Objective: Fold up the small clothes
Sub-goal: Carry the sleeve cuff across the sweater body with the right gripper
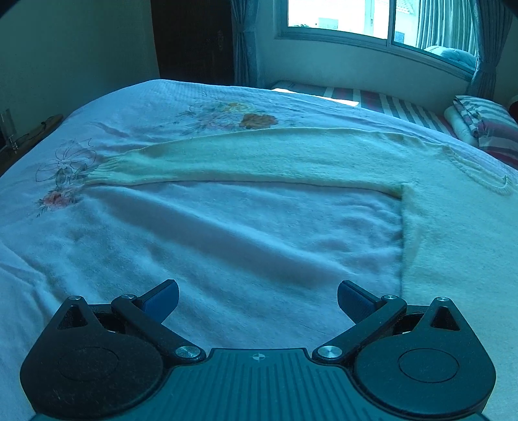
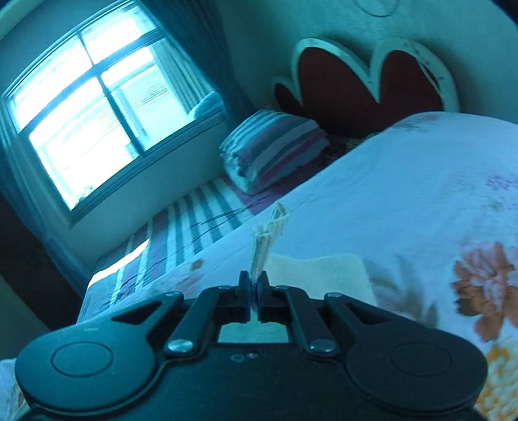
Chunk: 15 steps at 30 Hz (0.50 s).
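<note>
On the bed (image 1: 136, 107), my left hand-held gripper (image 1: 258, 299) hangs with its jaws wide apart and nothing between them, over the pale floral blanket (image 1: 200, 233). Ahead of it a cream sweater (image 1: 453, 246) lies flat on the blanket, its body to the right and one long sleeve (image 1: 246, 158) stretched out toward the left, the ribbed cuff (image 1: 103, 170) ending beside a printed flower. The ribbed neckline (image 1: 479, 178) shows at the far right. Beyond the bed, a dark doorway (image 1: 194, 39) stands far left, a bright window (image 1: 382, 19) with curtains sits farther right, and a striped folded quilt (image 1: 482, 123) rests at the far right edge.

From my right wrist view, blurred by motion, the window (image 2: 84, 116) fills the left, the striped quilt (image 2: 272, 149) lies mid-frame on a striped sheet (image 2: 194, 220), and a dark headboard (image 2: 365, 84) with a white scalloped rim rises behind. My right hand-held gripper (image 2: 254, 286) is clamped on a ribbed edge of the sweater (image 2: 265, 239), which stands up out of the pinched jaws, with more cream knit spread just beyond it on the blanket (image 2: 404, 194).
</note>
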Each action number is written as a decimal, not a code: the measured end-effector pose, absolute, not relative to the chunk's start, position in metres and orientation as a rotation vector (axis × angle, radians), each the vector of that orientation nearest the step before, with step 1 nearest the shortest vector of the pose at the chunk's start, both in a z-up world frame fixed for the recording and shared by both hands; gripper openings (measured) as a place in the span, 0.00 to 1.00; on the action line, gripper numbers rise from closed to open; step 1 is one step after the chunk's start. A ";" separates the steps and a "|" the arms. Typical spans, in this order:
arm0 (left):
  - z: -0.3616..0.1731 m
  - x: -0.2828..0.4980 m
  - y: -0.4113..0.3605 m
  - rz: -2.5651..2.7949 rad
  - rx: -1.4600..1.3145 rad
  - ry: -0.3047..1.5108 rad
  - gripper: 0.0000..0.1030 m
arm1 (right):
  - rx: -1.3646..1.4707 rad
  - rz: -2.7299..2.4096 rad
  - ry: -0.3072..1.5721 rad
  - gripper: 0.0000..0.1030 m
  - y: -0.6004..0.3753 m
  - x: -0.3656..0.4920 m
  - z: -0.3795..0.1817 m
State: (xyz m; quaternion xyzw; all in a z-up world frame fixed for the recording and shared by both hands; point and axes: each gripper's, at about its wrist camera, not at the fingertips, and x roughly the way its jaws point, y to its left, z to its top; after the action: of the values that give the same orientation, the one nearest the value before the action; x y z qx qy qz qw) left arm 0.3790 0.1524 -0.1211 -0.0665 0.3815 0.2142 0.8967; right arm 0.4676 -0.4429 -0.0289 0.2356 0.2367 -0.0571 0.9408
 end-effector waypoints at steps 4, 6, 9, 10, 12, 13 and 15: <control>-0.122 0.377 0.173 0.419 -0.112 0.775 1.00 | 0.412 -0.020 0.541 0.05 -0.358 0.499 -0.030; -0.122 0.376 0.182 0.415 -0.098 0.773 1.00 | 0.396 0.059 0.561 0.05 -0.316 0.507 -0.033; -0.122 0.376 0.191 0.406 -0.113 0.776 1.00 | 0.369 0.156 0.610 0.05 -0.260 0.516 -0.043; -0.121 0.377 0.193 0.400 -0.122 0.772 1.00 | 0.370 0.185 0.635 0.05 -0.242 0.519 -0.049; -0.119 0.380 0.194 0.408 -0.128 0.774 1.00 | 0.361 0.217 0.666 0.05 -0.217 0.524 -0.057; -0.119 0.382 0.193 0.410 -0.134 0.774 1.00 | 0.346 0.239 0.677 0.05 -0.202 0.515 -0.066; -0.118 0.388 0.194 0.379 -0.186 0.772 1.00 | 0.336 0.288 0.710 0.10 -0.184 0.517 -0.073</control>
State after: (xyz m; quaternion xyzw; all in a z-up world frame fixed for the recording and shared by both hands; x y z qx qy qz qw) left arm 0.3878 0.1936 -0.1176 -0.0901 0.3736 0.1834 0.9048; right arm 0.5172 -0.1838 -0.0731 0.1632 0.3445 0.1399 0.9138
